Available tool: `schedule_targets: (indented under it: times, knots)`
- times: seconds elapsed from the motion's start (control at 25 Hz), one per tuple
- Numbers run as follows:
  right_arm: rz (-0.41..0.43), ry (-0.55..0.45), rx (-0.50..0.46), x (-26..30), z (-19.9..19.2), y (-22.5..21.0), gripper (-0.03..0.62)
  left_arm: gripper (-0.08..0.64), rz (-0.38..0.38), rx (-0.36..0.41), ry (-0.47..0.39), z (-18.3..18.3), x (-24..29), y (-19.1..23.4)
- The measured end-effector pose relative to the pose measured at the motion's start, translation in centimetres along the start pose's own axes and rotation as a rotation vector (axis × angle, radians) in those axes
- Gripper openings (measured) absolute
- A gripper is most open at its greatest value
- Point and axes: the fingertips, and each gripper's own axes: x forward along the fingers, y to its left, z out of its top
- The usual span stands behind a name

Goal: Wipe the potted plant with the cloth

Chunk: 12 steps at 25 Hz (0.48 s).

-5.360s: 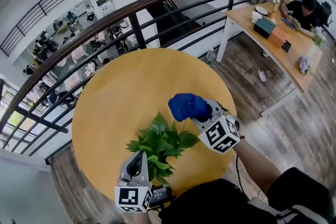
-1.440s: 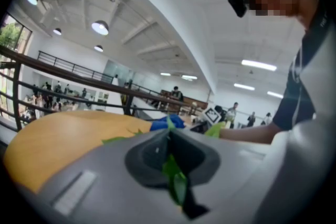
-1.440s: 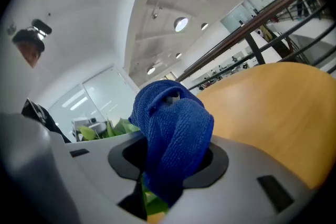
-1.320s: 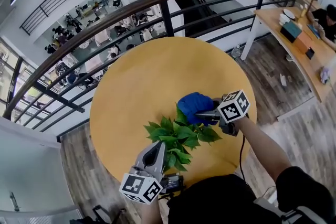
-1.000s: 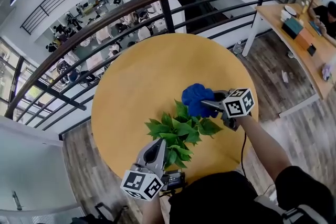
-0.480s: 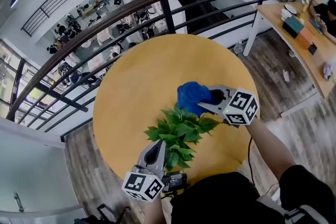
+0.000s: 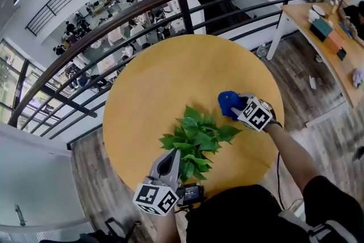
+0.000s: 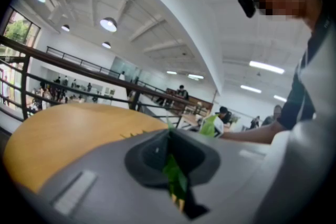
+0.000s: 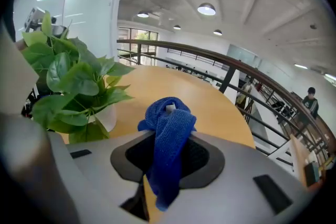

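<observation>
Your left claw (image 7: 172,161) is shut tight on a leaf (image 8: 174,178) (thin one, low in the jaws), so any tug w/ that hand could tear it or tip the pot (image 9: 107,118). Right claw (image 7: 237,106) is clamped on the cloth (image 9: 168,131), which bunches in a loose wad past the tips. If the wad snags stems on a pass, it may drag out of the grip or pull the plant (image 7: 196,135) over. Plant sits right ahead of the left claw and to the left of the right claw, near but apart; cloth isn't on any leaf now. Beyond both: bare table (image 7: 170,74), then railing (image 7: 186,13).
</observation>
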Motion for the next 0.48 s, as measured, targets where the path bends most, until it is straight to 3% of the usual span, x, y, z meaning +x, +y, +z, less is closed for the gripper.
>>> schedule_targets:
  times: [0.12,0.28,0.36,0.48]
  knots:
    - [-0.008,-0.154,-0.028,-3.5,3.1,-0.1,0.122,0.000,-0.004,0.001,-0.003,-0.1,0.0,-0.1]
    - [0.149,-0.412,-0.059,-8.0,9.1,4.1,0.123,0.000,-0.003,0.007,-0.004,0.0,0.0,-0.2]
    - [0.226,-0.387,-0.129,-7.4,9.3,6.8,0.123,0.000,-0.004,0.009,-0.002,0.0,0.0,-0.1]
    - [0.219,-0.176,-0.230,-3.3,5.2,8.0,0.123,0.000,-0.005,0.004,0.002,-0.1,-0.1,0.1]
